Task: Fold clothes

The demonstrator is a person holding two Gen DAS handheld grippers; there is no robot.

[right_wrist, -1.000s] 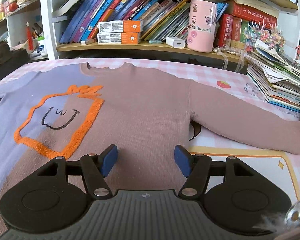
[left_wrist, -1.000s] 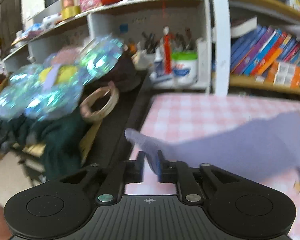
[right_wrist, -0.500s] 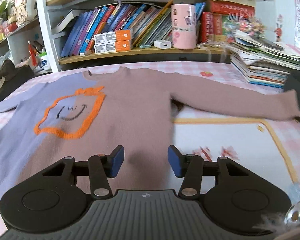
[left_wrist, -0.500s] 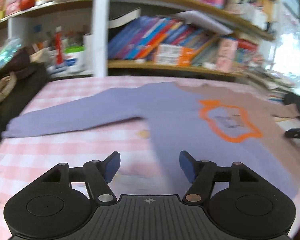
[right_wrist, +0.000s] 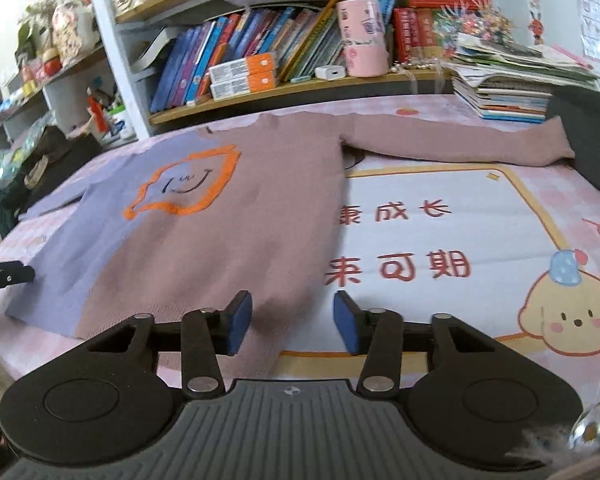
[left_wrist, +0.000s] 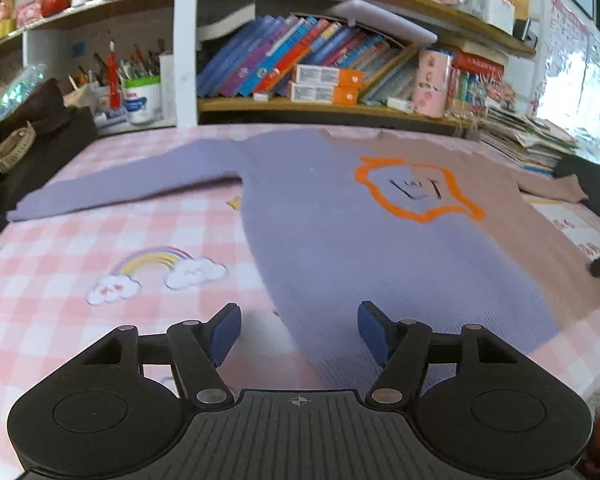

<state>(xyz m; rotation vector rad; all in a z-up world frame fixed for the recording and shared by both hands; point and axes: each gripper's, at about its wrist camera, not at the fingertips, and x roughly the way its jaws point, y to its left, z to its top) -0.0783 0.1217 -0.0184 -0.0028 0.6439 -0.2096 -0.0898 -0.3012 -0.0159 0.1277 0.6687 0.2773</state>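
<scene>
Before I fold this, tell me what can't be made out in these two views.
- Sweater hem: in the left wrist view the left tool covers it; in the right wrist view the right tool hides its brown corner.
- Brown sleeve cuff: its end meets a dark object cut off by the right edge.
- Book spines: too small to read.

Sweater (left_wrist: 340,240) flat on table (left_wrist: 100,248), bookshelf (left_wrist: 320,108) behind.

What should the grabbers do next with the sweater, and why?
Probably lower both and pinch the bottom hem. The sweater lies flat, sleeves spread out. The left gripper and the right gripper hover open over its near corners, their jaws just closing, nothing pinched yet.
</scene>
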